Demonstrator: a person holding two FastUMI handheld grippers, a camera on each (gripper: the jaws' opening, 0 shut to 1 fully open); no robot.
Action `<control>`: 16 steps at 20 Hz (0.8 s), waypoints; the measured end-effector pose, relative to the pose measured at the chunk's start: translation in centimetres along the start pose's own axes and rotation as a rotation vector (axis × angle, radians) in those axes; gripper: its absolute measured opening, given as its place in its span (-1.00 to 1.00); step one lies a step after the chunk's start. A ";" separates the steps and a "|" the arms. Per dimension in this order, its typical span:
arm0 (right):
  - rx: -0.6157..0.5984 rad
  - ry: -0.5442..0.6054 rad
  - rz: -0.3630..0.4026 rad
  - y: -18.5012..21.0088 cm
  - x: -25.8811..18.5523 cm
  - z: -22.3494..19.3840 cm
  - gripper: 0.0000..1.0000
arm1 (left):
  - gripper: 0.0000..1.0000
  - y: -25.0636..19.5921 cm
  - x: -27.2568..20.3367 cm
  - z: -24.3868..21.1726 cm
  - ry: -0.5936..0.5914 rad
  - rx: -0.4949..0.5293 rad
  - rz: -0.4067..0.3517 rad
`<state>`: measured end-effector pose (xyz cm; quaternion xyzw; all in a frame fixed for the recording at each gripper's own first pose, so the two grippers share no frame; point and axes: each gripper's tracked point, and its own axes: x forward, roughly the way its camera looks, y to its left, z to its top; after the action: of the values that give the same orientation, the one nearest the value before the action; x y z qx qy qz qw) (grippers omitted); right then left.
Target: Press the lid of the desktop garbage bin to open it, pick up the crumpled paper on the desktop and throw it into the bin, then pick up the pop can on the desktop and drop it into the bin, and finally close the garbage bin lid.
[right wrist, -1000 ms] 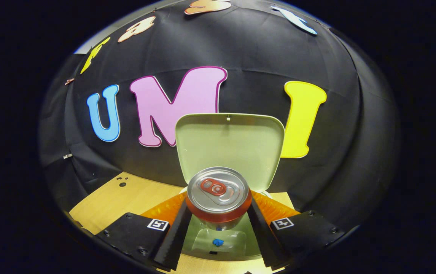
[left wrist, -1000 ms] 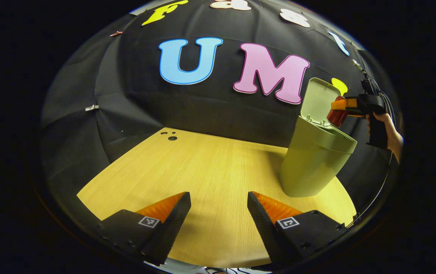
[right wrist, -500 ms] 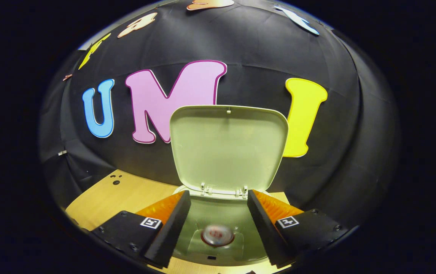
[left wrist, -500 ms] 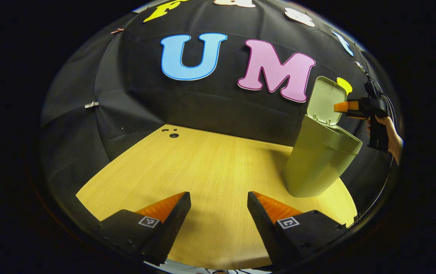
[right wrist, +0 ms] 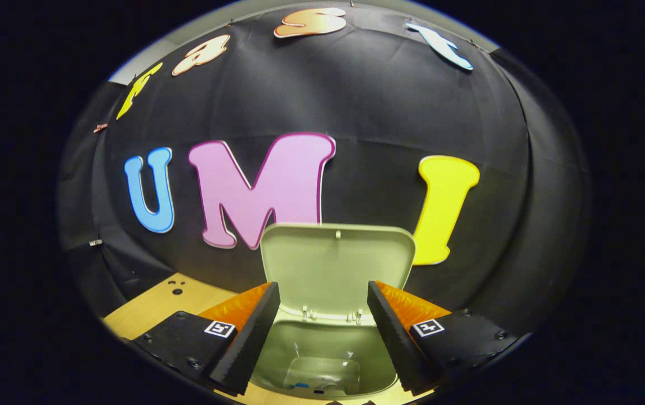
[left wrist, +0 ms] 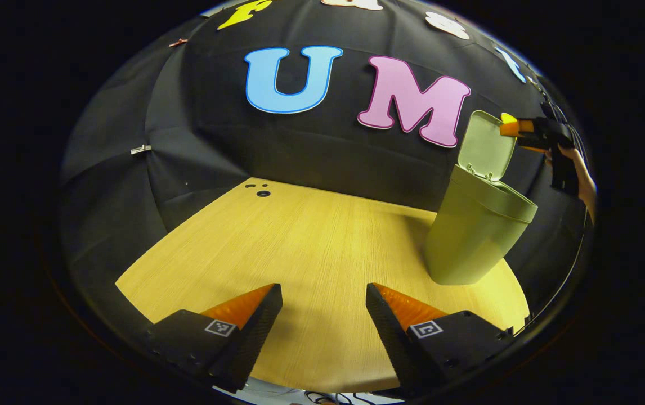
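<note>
The pale green desktop bin [left wrist: 477, 230] stands at the right of the wooden table with its lid [left wrist: 487, 145] swung up. In the right gripper view I look down past the raised lid [right wrist: 336, 267] into the bin's mouth [right wrist: 322, 368]; a small blue scrap lies at the bottom and the can is hidden. My right gripper [right wrist: 323, 326] hangs open above the opening with nothing between its fingers. In the left gripper view that same right gripper [left wrist: 516, 129], held by a hand, is level with the lid's top edge. My left gripper [left wrist: 323, 323] is open and low over the table.
The wooden table [left wrist: 300, 247] stretches left of the bin, with small holes [left wrist: 263, 193] near its far edge. The black cloth wall stands close behind the bin. A cable runs down the right side by the hand [left wrist: 584, 185].
The can dropped from my right gripper into the bin and went out of sight. My right gripper opened and rose toward the lid's top. The left gripper hardly moved.
</note>
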<state>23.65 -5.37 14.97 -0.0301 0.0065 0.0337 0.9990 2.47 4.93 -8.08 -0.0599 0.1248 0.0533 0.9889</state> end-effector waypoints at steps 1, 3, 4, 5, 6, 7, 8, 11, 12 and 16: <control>-0.004 -0.012 -0.013 -0.3 0.4 1.3 0.94 | 0.92 0.1 -0.1 -0.1 -0.001 -0.005 0.003; -0.008 -0.039 -0.023 -0.7 1.1 3.4 0.95 | 0.92 0.3 -0.3 -0.4 -0.002 -0.017 0.013; -0.009 -0.050 -0.028 -0.7 1.6 4.4 0.95 | 0.92 0.4 -0.4 -0.4 -0.003 -0.024 0.018; -0.011 -0.059 -0.027 -0.9 2.0 5.1 0.94 | 0.92 0.5 -0.4 -0.6 -0.005 -0.032 0.021; -0.007 -0.065 -0.026 -0.9 2.6 5.9 0.95 | 0.92 0.7 -0.7 -0.7 -0.006 -0.039 0.025; 0.006 -0.060 -0.031 -1.0 3.2 6.4 0.95 | 0.92 0.8 -0.8 -0.8 -0.011 -0.046 0.028; 0.020 -0.057 -0.034 -1.1 3.8 6.7 0.95 | 0.92 1.0 -0.9 -0.8 -0.015 -0.055 0.034; 0.029 -0.051 -0.043 -1.4 6.0 7.2 0.95 | 0.92 2.2 -1.3 -1.0 -0.017 -0.083 0.071; 0.020 -0.043 -0.038 -1.2 6.8 7.2 0.95 | 0.92 2.6 -1.5 -1.1 -0.017 -0.093 0.084; 0.031 0.019 -0.015 -0.3 9.4 6.2 0.94 | 0.92 4.1 -2.5 -1.2 -0.026 -0.114 0.137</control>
<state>33.08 -4.68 21.04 -0.0150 0.0164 0.0258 0.9994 -0.71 8.60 -9.00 -0.1068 0.1127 0.1286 0.9795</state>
